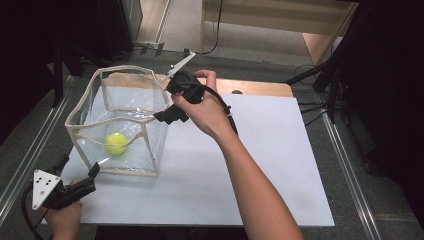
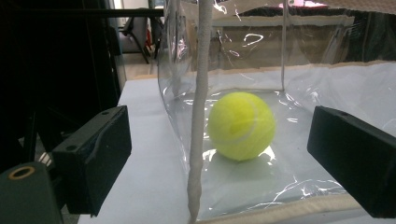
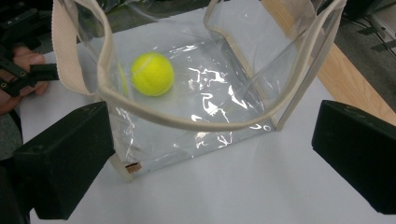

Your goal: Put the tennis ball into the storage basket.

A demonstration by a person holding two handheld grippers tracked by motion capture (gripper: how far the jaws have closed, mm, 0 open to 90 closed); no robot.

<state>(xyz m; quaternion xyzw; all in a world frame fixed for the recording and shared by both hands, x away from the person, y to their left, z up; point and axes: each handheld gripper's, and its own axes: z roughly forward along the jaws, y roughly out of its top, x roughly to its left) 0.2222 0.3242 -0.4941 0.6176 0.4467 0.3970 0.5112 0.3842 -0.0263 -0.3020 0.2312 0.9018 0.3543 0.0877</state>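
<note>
White tabletop (image 1: 240, 165), grey floor (image 1: 30, 145) (dim room), clear bag (image 1: 120, 150)

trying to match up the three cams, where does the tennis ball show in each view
High view: tennis ball left of centre, on the floor of the clear bag.
Left gripper view: centre, seen through the bag's clear wall, just right of a pale vertical seam.
Right gripper view: upper left, inside the bag, seen from above over the rim.
Shared landmark: the bag's beige trim that edges the bag.
</note>
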